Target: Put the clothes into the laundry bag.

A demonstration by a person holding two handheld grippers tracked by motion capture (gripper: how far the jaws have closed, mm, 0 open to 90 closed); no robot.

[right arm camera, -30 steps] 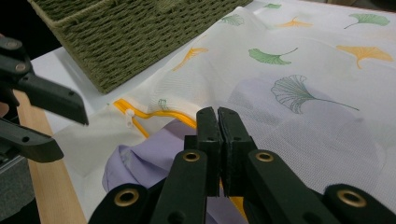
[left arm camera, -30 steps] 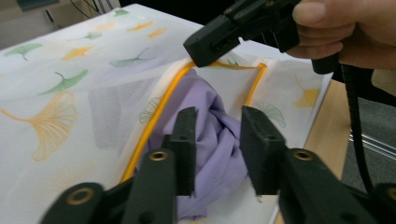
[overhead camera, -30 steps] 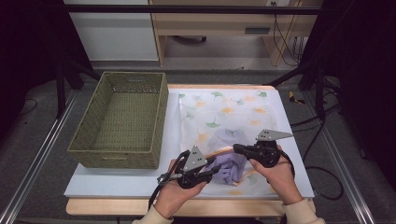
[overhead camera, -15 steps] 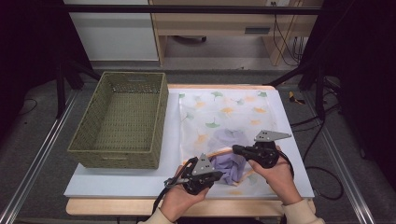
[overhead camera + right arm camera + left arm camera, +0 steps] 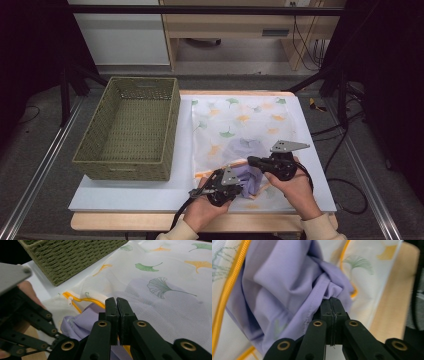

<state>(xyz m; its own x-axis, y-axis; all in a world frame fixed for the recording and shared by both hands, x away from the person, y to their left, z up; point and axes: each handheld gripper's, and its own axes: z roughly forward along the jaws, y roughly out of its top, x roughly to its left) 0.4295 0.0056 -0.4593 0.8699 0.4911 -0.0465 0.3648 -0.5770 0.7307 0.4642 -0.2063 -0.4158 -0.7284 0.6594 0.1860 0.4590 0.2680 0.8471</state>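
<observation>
A white mesh bag [image 5: 240,120] printed with green and orange leaves lies flat on the table, its orange zipper edge [image 5: 77,300] at the near end. A purple garment [image 5: 250,182] bulges out of that opening, and part of it shows through the mesh [image 5: 140,290]. My left gripper [image 5: 239,186] is shut on a fold of the purple garment [image 5: 287,290] at the bag's mouth. My right gripper [image 5: 251,161] reaches in from the right and is shut on the bag's zipper edge just above the garment.
A woven green basket [image 5: 130,125] stands to the left of the bag, with nothing inside. The white tabletop [image 5: 125,192] shows in front of it. The table's wooden near edge [image 5: 130,221] runs just below my hands.
My left gripper has moved toward the table's near edge and slightly right, staying at the purple garment. The right gripper has kept its place on the bag.
</observation>
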